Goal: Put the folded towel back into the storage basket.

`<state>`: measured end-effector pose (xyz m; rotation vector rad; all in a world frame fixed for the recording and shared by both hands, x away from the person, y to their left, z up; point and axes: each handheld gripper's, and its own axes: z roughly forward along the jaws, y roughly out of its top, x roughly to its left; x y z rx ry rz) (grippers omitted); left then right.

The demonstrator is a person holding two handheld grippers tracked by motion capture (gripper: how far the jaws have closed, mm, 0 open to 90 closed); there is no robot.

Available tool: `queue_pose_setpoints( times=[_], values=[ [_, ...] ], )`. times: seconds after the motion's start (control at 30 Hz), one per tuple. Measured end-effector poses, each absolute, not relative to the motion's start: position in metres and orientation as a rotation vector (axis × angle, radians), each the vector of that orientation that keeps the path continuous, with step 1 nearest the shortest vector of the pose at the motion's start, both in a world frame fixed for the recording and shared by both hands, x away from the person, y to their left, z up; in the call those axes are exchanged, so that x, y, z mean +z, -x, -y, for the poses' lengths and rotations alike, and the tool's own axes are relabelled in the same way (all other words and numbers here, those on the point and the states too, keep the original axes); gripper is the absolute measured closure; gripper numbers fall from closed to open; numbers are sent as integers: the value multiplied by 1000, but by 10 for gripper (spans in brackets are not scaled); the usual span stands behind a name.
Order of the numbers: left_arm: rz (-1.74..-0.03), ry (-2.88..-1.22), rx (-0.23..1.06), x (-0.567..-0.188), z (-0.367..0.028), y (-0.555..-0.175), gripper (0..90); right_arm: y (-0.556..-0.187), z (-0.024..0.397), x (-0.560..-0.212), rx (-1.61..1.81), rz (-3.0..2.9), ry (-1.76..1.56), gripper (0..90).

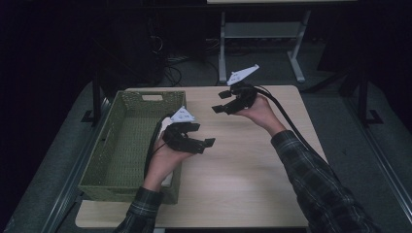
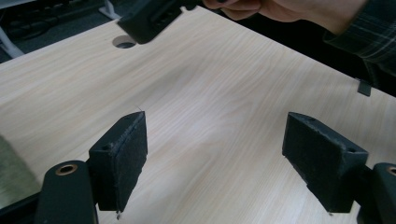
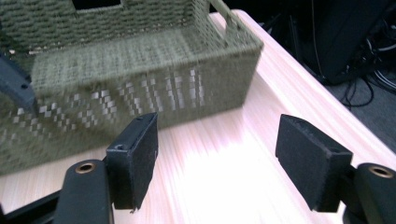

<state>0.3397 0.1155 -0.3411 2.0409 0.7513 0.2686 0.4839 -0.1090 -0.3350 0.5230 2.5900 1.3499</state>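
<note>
**Both grippers held clear, nothing in their grasp**

The left gripper [image 1: 194,138] hangs above the worktop [image 1: 243,170] just beside the basket [image 1: 127,141], its fingers [image 2: 122,158] spread wide with only bare wood between them. The right gripper [image 1: 228,102] is raised near the far edge, pointing back toward the basket, and its fingers [image 3: 135,156] are likewise apart and hold nothing. The woven green basket sits at the left side of the worktop, its open top facing up; what shows of its inside looks empty. Both grippers being lifted off the surface and turned inward suggests a ready pose: open for a grasp, close to the basket, yet touching neither it nor each other.
</note>
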Motion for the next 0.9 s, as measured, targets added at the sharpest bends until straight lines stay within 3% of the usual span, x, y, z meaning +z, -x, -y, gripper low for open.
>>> queue_pose_setpoints(
  times=[0.4,0.9],
  values=[
    [-719,-2137,257,-369,-70,-327,204,-458,172,-365,1316,-2577,-657,271],
    [-741,-2165,256,-411,-48,-314,177,-429,221,-407,1261,-2546,-784,210]
  ],
)
